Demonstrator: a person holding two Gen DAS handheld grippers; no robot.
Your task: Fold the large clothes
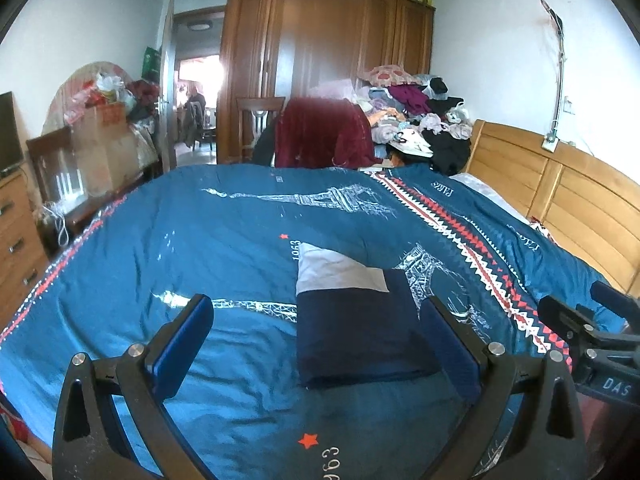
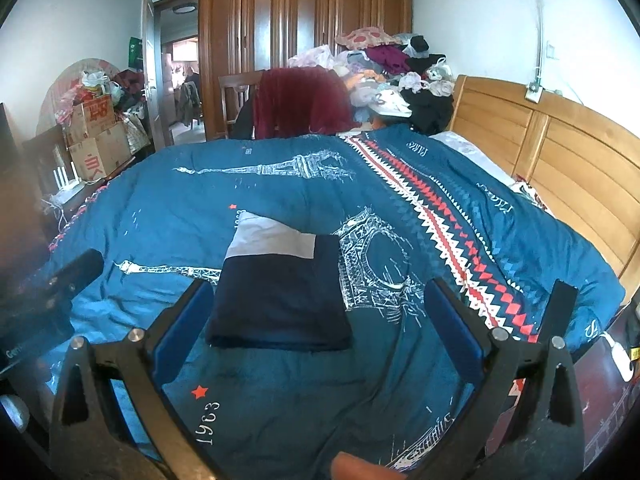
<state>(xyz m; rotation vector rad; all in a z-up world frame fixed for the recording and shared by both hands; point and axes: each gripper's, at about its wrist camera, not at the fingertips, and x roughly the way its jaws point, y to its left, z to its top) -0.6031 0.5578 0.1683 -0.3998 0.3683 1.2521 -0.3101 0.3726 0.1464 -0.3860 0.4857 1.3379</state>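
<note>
A folded garment (image 1: 356, 320), navy with a white band at its far end, lies flat on the blue Eiffel-tower duvet (image 1: 224, 224). My left gripper (image 1: 316, 308) hovers open above its near edge, nothing between the blue pads. In the right wrist view the same folded garment (image 2: 280, 292) sits just left of centre on the duvet (image 2: 280, 184). My right gripper (image 2: 316, 292) is open and empty, held back from the garment's near right corner. The right gripper's black body (image 1: 584, 332) shows at the right edge of the left wrist view.
A wooden headboard (image 2: 560, 152) runs along the right. A heap of clothes (image 2: 392, 76) and a chair draped in a maroon garment (image 2: 300, 108) stand beyond the bed, before a wooden wardrobe (image 2: 304, 8). Cardboard boxes (image 2: 96, 136) and a dresser (image 1: 16, 232) crowd the left.
</note>
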